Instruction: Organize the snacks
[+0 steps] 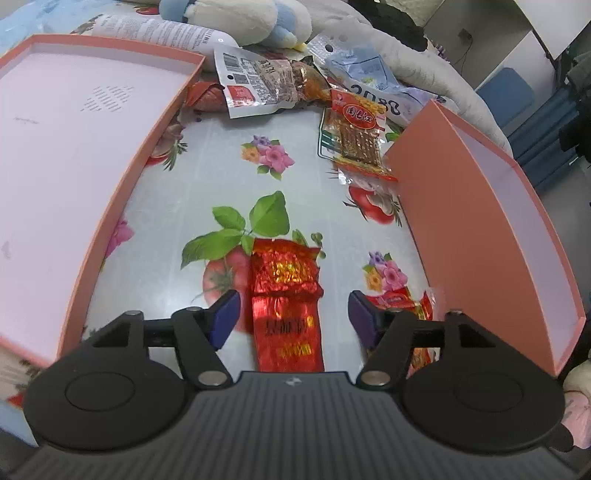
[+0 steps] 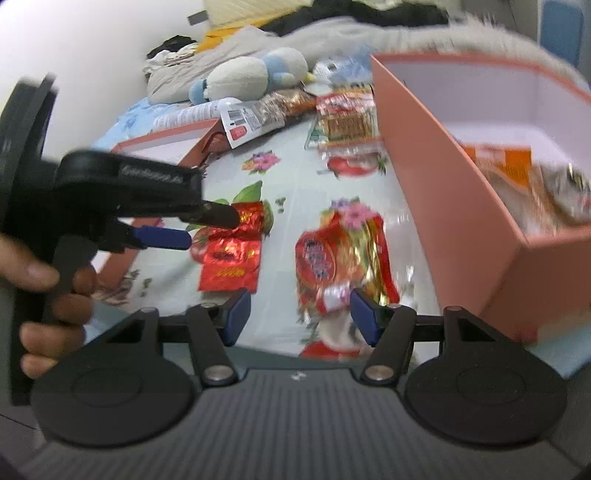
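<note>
Below, on a flower-printed tablecloth (image 1: pixel 236 155), the left gripper (image 1: pixel 293 315) hangs with its blue fingers (image 1: pixel 225 314) spread wide on either side of a red foil packet (image 1: pixel 286 295) lying flat near the near edge of the table; neither finger touches it. A shallow pink box lid (image 1: pixel 74 147) lies along the left edge and a deeper pink box (image 1: pixel 461 229) stands at the right edge. More snack packets are heaped at the far edge: a white-labelled packet (image 1: pixel 258 79), a clear packet of brown strips (image 1: pixel 356 136) and a blue-and-white bag (image 1: pixel 373 79), with a plush toy (image 1: pixel 236 18) behind them.

From the right wrist, the right gripper (image 2: pixel 299 314) also stands spread and holds nothing, above a red-and-gold snack packet (image 2: pixel 340 254) beside the pink box (image 2: pixel 461 221), which already holds an orange packet (image 2: pixel 506 166), blurred. At left the left gripper (image 2: pixel 207 225) shows from the side over the red foil packet (image 2: pixel 231 258), the person's hand (image 2: pixel 48 295) on its handle.
</note>
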### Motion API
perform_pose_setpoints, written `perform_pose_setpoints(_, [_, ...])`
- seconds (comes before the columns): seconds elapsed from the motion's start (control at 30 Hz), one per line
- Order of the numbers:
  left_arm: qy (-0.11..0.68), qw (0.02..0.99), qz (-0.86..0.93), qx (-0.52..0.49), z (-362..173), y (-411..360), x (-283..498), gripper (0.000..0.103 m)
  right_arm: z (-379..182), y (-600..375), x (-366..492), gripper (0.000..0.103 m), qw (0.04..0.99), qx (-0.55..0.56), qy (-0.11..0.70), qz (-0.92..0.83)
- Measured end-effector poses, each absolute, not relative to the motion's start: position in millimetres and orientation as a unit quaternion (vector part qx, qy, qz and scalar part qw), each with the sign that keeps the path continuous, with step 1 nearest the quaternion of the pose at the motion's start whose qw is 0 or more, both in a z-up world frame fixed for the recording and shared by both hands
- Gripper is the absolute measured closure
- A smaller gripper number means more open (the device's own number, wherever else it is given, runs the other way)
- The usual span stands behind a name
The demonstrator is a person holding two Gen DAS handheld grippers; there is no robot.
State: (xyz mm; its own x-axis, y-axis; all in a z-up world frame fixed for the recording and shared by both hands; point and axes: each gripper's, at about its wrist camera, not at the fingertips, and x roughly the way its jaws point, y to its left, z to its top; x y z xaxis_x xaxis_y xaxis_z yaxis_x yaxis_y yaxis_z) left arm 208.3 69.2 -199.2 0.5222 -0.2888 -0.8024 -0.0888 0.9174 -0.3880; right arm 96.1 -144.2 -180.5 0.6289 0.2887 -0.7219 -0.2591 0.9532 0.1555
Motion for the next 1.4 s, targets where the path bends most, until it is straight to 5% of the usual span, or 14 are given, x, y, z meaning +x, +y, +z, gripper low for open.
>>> perform_pose_setpoints(0.17, [0.486,0.855,-0.067,-0.169,-205.4,61.3,224.5,0.033,-192.5,-132.2,113.1,0.040,0.909,-0.048,0.389,0.145])
perform_pose_setpoints(0.3, [0.487,0.858,-0.074,-0.144,-207.3,54.5,233.0,0.033,-205.2,-128.2,126.7,0.025,0.899,-0.067,0.407,0.145])
perform_pose_setpoints(0.57, [0.502,0.854,-0.074,-0.116,-218.7,45.2,241.9,0.036,-218.1,-129.8,127.7,0.026,0.898,-0.069,0.406,0.155])
perform_pose_setpoints(0.7, [0.503,0.854,-0.073,-0.109,-220.3,41.4,243.8,0.046,-216.6,-124.3,127.5,0.050,0.895,-0.072,0.409,0.166])
perform_pose_setpoints(1.0, [0.503,0.854,-0.068,-0.119,-212.4,42.7,234.1,0.047,-203.2,-129.6,132.3,0.055,0.888,-0.040,0.424,0.170])
perform_pose_setpoints(1.03, [0.500,0.855,-0.067,-0.120,-208.7,43.8,231.4,0.047,-199.5,-130.8,131.5,0.071,0.890,-0.037,0.421,0.171])
perform_pose_setpoints(1.07, [0.497,0.856,-0.064,-0.124,-204.4,45.5,228.8,0.047,-194.8,-130.0,129.2,0.076,0.894,-0.041,0.413,0.169])
perform_pose_setpoints(1.4, [0.481,0.863,-0.055,-0.144,-160.3,48.3,196.6,0.047,-161.1,-143.3,120.8,0.088,0.902,0.000,0.397,0.168])
